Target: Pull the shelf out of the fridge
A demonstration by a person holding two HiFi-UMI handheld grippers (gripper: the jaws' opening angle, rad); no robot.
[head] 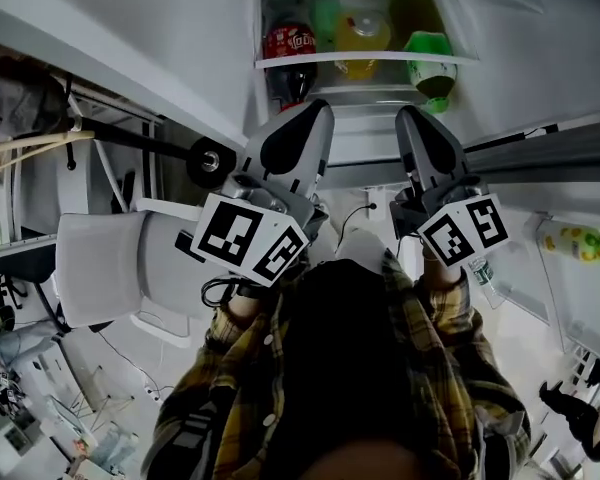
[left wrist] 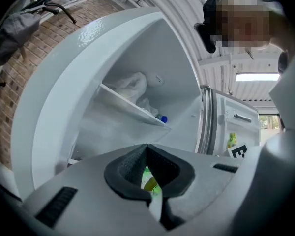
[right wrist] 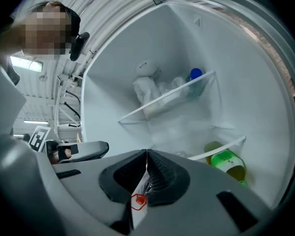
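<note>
Right now, nearest me, my plaid sleeves (head: 242,363) sit low in the head view. Just beyond them my left claw (head: 313,110) and right claw (head: 412,118) hover side by side, pointing level into the open fridge (head: 235,28). Both claws are pressed together at the tips with nothing clamped between them. Through the gap under the pads I only glimpse colours from inside the fridge. Neither claw touches anything; both hang short of the fridge's near lip. Farther in is the shelf (head: 365,58), its white front edge running left to right. A red-labelled cola bottle (head: 290,43) is on the left, a yellow bottle (head: 365,33) in the middle and a green bottle (head: 432,66) on the right, all crowded at that edge. I cannot tell whether they rest on it. Farthest in, a higher shelf (right wrist: 162,100) carries white bags (right wrist: 147,90) and something blue-capped (right wrist: 195,74). I judge this to be the approach, with the grasp not yet made. Next I should spread both claws, close them on the front edge to either side, and draw it level toward me so no bottle rolls.
</note>
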